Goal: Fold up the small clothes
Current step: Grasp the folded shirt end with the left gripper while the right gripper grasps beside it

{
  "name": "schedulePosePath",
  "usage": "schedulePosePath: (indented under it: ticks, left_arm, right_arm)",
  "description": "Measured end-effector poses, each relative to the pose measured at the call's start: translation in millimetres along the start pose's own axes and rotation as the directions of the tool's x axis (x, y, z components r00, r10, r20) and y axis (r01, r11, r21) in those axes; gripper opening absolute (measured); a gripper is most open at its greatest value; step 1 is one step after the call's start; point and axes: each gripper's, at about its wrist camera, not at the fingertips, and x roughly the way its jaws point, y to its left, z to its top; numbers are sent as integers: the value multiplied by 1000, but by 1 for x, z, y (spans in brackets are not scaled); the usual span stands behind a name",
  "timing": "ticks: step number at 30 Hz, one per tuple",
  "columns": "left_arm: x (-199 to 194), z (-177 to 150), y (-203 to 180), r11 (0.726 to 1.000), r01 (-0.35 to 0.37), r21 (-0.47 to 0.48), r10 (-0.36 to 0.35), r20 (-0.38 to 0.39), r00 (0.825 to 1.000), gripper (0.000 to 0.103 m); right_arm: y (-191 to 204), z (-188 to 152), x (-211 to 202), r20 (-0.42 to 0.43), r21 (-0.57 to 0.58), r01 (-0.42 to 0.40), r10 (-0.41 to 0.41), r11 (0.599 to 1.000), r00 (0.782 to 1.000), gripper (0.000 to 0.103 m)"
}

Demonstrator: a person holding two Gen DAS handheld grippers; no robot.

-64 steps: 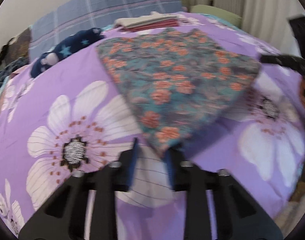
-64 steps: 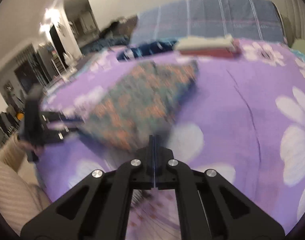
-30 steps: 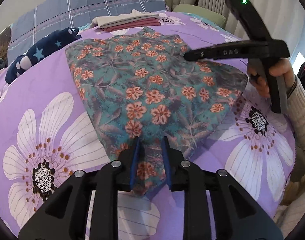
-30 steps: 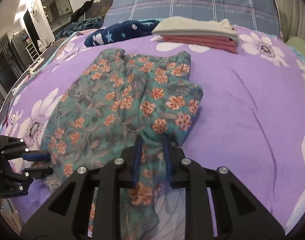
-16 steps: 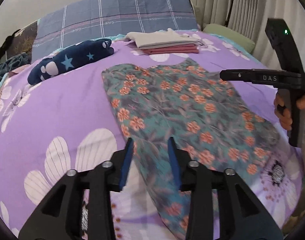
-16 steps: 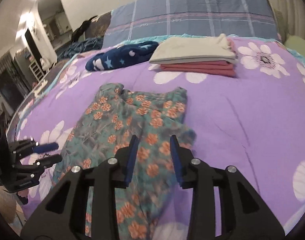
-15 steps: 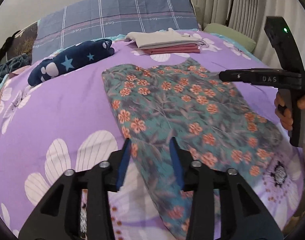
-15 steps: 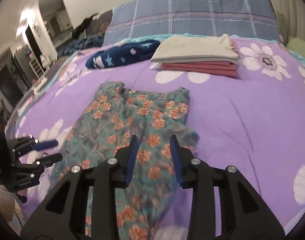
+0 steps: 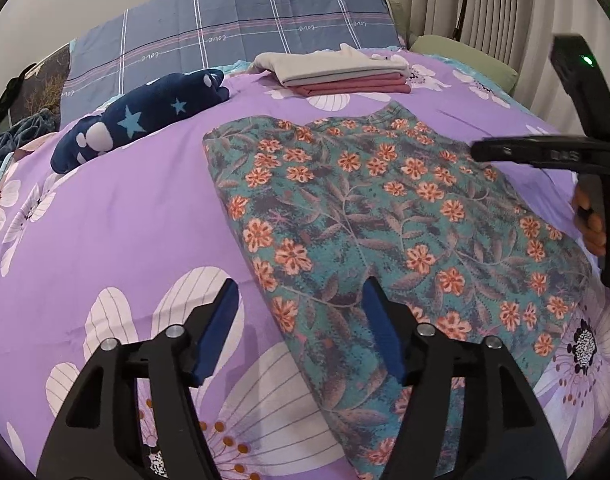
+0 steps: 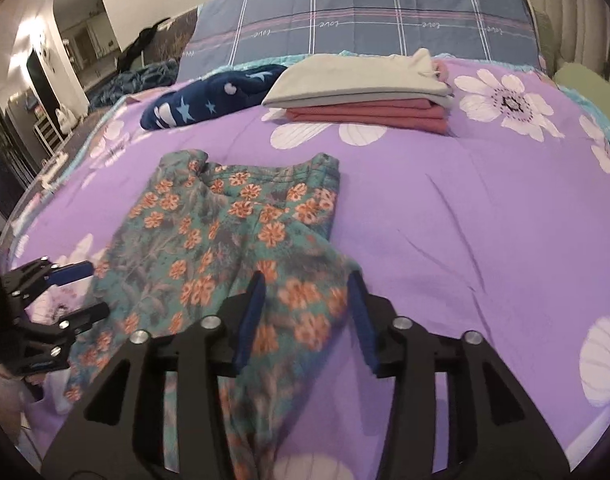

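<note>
Purple bedsheet [image 9: 117, 216] with big white flowers covers the bed, soft and slightly wrinkled on the right half. Room is dim on the left side with ceiling lights, pleated curtain [image 9: 481, 8] at the far right corner behind the bed.

Left gripper [image 9: 301, 332] sits low at the near edge, blue pads spread wide, nothing between them but the sheet and the near left edge of the floral shorts [image 9: 385, 220]; not gripping. In the right wrist view the same gripper [image 10: 75, 290] shows at the left edge of the bed, fingers apart, tips right beside the cloth's left edge. Right gripper [image 10: 305, 312] also spread wide, hovering over the near right part of the shorts [image 10: 225, 248], holding nothing; whether the pads touch the cloth is unclear, that area is blurred. From the left wrist view the right gripper [image 9: 481, 150] reaches in from the right edge, a hand [image 9: 593, 216] wrapped on its handle.

Shorts lie flat in the middle of the bed, teal with orange flowers, waistband toward the far side, legs toward the near edge.

Farther back: navy star-print garment [image 9: 145, 124] bunched at far left, folded stack [image 9: 341, 74] of grey over pink clothes at far centre. Blue plaid pillow [image 9: 241, 24] along the far edge, green pillow [image 9: 465, 54] at the far right corner.
</note>
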Motion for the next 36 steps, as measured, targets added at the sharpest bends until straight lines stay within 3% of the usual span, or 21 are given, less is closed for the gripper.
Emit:
schedulePosePath:
  ticks: [6,9,12,17,26,28,30,32,34,36]
  left_arm:
    - [0,2,20,994,72,-82,-73,-4,997,70]
    - [12,3,26,982,162,-100,-168,-54,984,72]
    - [26,4,30,966,221,-133,-233,-82,969,73]
    - [39,16,35,948,275,-161,-289,-70,955,73]
    - [75,46,34,943,299,-143,-310,-61,949,73]
    - [81,52,35,943,301,-143,-311,-52,949,72]
    - [85,57,34,949,287,-128,-295,-48,954,61]
    - [87,62,33,956,269,-116,-276,-47,960,39]
    - [83,64,34,960,257,-109,-262,-34,964,25]
    - [74,65,35,963,253,-96,-255,-8,967,19]
  right_arm:
    - [-21,-24,-27,-43,87,-85,89,993,995,57]
    - [-25,-40,-25,-99,113,-186,197,976,975,59]
    - [-18,-45,-13,-152,96,-226,239,969,959,66]
    - [-18,-28,7,-127,128,-335,351,933,928,59]
    - [2,7,40,-174,37,-307,309,951,935,62]
    - [4,12,45,-174,19,-306,305,952,936,54]
    - [6,14,53,-185,12,-306,303,952,935,45]
    - [10,16,58,-184,2,-301,297,954,937,36]
    - [14,17,54,-171,-13,-281,275,960,946,28]
    - [20,17,43,-140,-54,-249,240,967,961,24]
